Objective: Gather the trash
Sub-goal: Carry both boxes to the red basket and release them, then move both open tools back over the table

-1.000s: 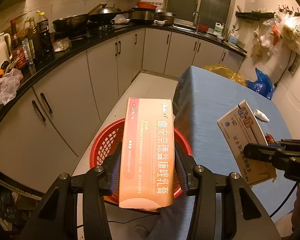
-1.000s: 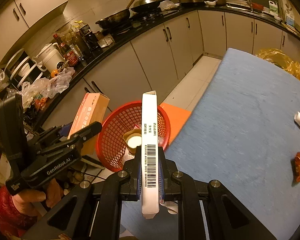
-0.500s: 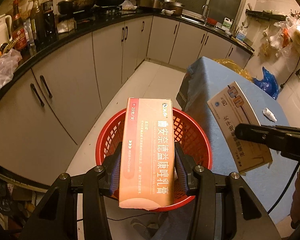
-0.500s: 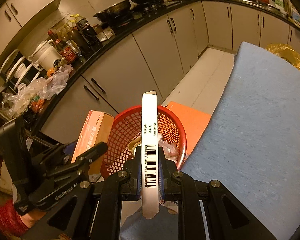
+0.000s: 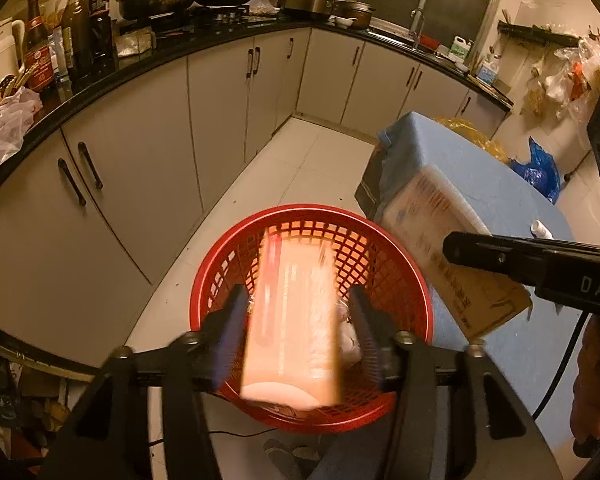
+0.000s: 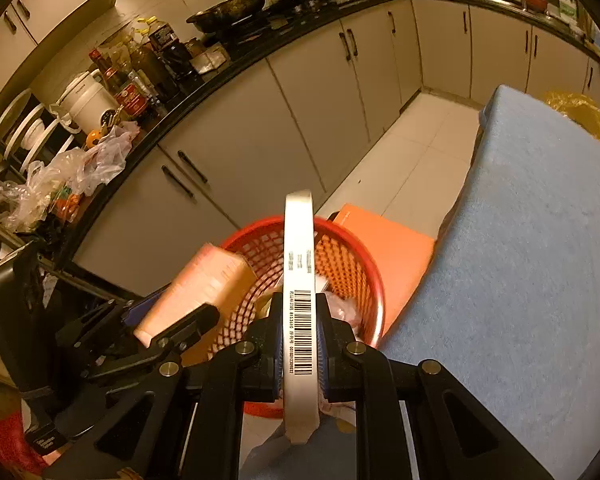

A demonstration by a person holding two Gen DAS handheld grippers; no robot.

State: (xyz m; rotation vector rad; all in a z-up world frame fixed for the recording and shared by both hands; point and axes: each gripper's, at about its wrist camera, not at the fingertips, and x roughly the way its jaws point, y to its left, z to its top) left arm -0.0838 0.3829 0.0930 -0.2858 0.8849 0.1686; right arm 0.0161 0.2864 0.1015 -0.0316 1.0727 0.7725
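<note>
An orange carton (image 5: 292,320), blurred, is dropping between the opening jaws of my left gripper (image 5: 298,316), straight over the red mesh basket (image 5: 312,210) on the floor; the pads stand clear of its sides. That carton (image 6: 204,280) and the left gripper (image 6: 168,320) also show in the right wrist view, at the basket's (image 6: 376,300) near rim. My right gripper (image 6: 300,320) hangs over the same basket, jaws opening, with a thin white barcoded box (image 6: 298,248) upright between them. From the left wrist view the white box (image 5: 440,232) looks smeared beside the sharp right finger (image 5: 500,256).
A blue-covered table (image 5: 480,184) stands right of the basket, with a small white tube (image 5: 540,230) on it. A flat orange sheet (image 6: 392,240) lies behind the basket. White cabinets (image 5: 132,168) under a cluttered black counter curve round the left. The basket holds other rubbish.
The left jaws have spread and the orange carton has slipped down from their grip towards the basket. The right gripper has come further over the basket, and its white box has sunk slightly.
</note>
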